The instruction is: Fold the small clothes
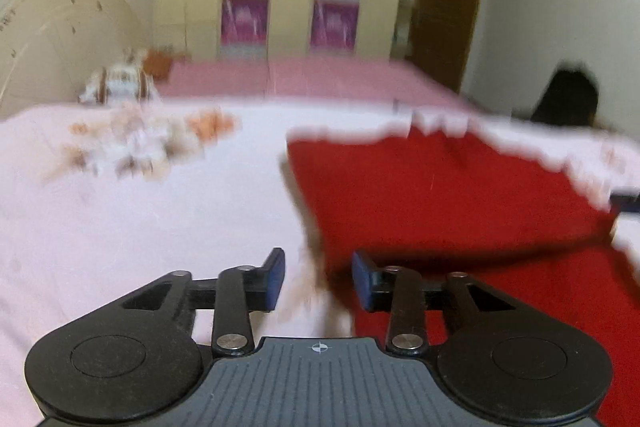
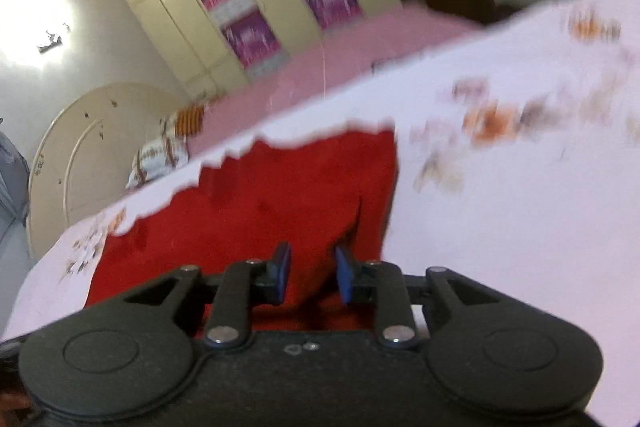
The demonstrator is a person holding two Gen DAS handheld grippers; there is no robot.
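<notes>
Both grippers, left (image 1: 318, 277) and right (image 2: 310, 277), part-open, gripping nothing, red cloth (image 1: 440, 195) edge ahead between my pads; closing now risks bunching the fold.

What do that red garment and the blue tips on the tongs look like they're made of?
The red garment looks like soft matte cloth, perhaps fleece or cotton knit: it creases, shows no shine, and has a scalloped edge. Blur hides the weave. The blue pads on the left tongs look like dull rubber or foam, set on black, probably plastic, fingers.
</notes>
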